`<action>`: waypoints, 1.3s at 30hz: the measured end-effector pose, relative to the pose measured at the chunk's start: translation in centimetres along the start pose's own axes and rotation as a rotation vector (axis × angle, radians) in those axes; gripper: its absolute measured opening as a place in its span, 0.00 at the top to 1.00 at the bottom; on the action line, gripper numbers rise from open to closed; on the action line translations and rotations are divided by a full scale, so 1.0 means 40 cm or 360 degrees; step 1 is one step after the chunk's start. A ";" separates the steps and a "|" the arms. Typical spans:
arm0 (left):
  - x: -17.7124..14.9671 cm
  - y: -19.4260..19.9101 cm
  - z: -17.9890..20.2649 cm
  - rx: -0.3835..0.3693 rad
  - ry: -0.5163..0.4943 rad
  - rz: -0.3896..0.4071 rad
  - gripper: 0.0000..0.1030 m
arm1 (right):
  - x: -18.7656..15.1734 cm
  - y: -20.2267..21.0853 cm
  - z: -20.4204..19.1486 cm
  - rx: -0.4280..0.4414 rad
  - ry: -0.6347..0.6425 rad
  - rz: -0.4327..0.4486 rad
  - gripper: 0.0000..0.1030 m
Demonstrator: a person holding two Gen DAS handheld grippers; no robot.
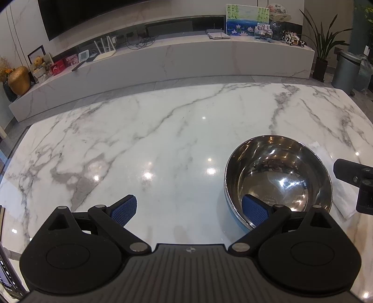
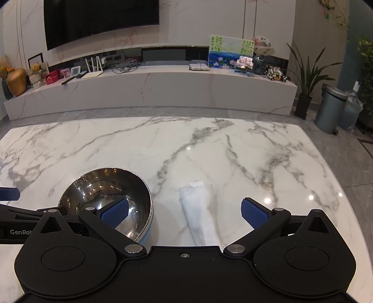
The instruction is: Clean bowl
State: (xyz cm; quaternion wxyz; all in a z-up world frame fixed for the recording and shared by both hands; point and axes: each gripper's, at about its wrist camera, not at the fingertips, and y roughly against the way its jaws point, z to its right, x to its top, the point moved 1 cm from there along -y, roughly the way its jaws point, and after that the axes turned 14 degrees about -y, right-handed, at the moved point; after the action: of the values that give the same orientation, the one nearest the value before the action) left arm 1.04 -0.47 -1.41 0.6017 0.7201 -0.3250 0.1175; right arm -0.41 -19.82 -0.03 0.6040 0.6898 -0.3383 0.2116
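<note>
left gripper (image 1: 189, 213): my fingers are spread wide, holding nothing, right one over the near rim
right gripper (image 2: 185, 213): released too, straddling the tissue
bowl (image 1: 277, 179): upright, near the worktop's front edge
tissue (image 2: 200, 209): flat, just right of bowl
worktop (image 2: 209, 149): bare marble out to the far edge

You've got a glossy marble surface (image 2: 139, 149) w/ ceiling-light glare, grey tile floor (image 2: 349, 167), low marble TV bench (image 2: 163, 88), dark TV (image 2: 100, 18) on wall.
</note>
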 end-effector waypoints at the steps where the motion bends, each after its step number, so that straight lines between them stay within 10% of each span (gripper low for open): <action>1: 0.000 0.000 0.000 0.0000 0.0001 -0.0001 0.05 | 0.002 -0.001 -0.005 -0.0004 0.0004 -0.0001 0.00; 21: 0.015 -0.001 -0.007 -0.0080 0.0045 0.0044 0.07 | 0.008 -0.005 0.007 -0.0014 -0.0010 -0.0017 0.00; 33: 0.032 -0.025 0.018 -0.0076 -0.0022 0.0003 0.30 | 0.026 -0.010 0.047 -0.0039 -0.0075 0.0015 0.02; 39: 0.023 -0.046 0.035 -0.0095 -0.0088 -0.0020 0.42 | 0.030 -0.049 0.095 -0.0097 -0.0088 -0.0055 0.23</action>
State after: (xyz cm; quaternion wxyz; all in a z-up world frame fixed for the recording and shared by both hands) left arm 2.56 -1.99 -2.69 0.6145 0.7067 -0.3405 0.0841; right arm 1.38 -23.72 -1.23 0.6189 0.6824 -0.3490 0.1716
